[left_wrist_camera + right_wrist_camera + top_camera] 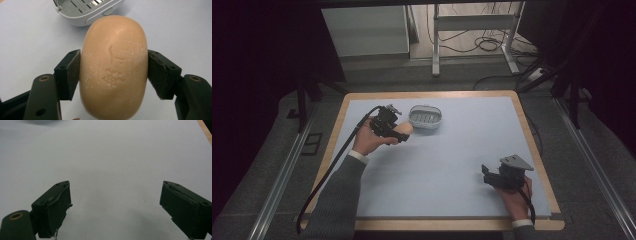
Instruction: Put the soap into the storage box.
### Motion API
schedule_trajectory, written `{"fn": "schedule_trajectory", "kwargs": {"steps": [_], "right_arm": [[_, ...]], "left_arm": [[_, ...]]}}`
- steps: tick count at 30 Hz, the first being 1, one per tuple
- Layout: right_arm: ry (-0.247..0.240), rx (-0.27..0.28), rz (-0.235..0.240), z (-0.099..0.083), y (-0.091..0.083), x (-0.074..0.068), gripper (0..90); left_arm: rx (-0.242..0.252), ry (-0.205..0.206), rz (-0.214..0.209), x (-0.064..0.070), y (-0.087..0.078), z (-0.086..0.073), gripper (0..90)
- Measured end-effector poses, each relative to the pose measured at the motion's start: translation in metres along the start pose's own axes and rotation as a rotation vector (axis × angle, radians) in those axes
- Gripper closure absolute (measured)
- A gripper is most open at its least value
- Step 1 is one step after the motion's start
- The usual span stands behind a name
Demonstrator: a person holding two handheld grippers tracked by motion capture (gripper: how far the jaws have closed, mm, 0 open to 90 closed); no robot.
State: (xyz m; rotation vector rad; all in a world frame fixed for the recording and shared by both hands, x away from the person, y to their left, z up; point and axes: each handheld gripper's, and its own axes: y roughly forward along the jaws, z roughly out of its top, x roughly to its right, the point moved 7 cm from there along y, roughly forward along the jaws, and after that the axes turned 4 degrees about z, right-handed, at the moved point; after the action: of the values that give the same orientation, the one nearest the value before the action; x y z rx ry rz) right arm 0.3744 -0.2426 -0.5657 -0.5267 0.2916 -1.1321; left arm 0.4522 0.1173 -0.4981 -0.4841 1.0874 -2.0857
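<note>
The two black pads (71, 72) of the left gripper (113, 72) press against the long sides of a bar of soap (113, 67), one on each flank, so the bar is clamped across its narrow width with both rounded ends sticking out past the jaws. The soap is held clear of the table, just short of the soap dish (85, 11), which lies straight ahead of the bar's far end. In the high view the left gripper (398, 131) carries the soap (403, 130) just to the near left of the dish (426, 118), close to its rim but not over it.

This looks like the carrying step: the bar is picked up and on its way to the dish. The next move calls for a short reach forward until the bar is above the slotted floor of the dish, a lowering, and then a release.

The soap is a smooth, peach-coloured oval with a stamped mark on its upper face and a light dusting of white specks; it looks firm but probably slippery.

The right gripper (492, 176) rests well to the near right of the dish, jaws spread wide with nothing between them (115, 202).
</note>
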Motion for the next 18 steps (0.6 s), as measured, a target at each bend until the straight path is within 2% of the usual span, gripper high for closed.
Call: {"fn": "schedule_trajectory", "kwargs": {"steps": [5, 14, 18], "right_arm": [[0.0, -0.001, 0.0, 0.0, 0.0, 0.0, 10.0], [-0.001, 0.0, 0.0, 0.0, 0.0, 0.0, 9.9], [0.0, 0.0, 0.0, 0.0, 0.0, 0.0, 10.0]], "left_arm": [[-0.007, 0.005, 0.004, 0.0, 0.003, 0.002, 32.0], [-0.016, 0.024, 0.005, 0.002, 0.008, 0.016, 32.0], [-0.008, 0.02, 0.002, 0.002, 0.009, 0.022, 32.1]]}}
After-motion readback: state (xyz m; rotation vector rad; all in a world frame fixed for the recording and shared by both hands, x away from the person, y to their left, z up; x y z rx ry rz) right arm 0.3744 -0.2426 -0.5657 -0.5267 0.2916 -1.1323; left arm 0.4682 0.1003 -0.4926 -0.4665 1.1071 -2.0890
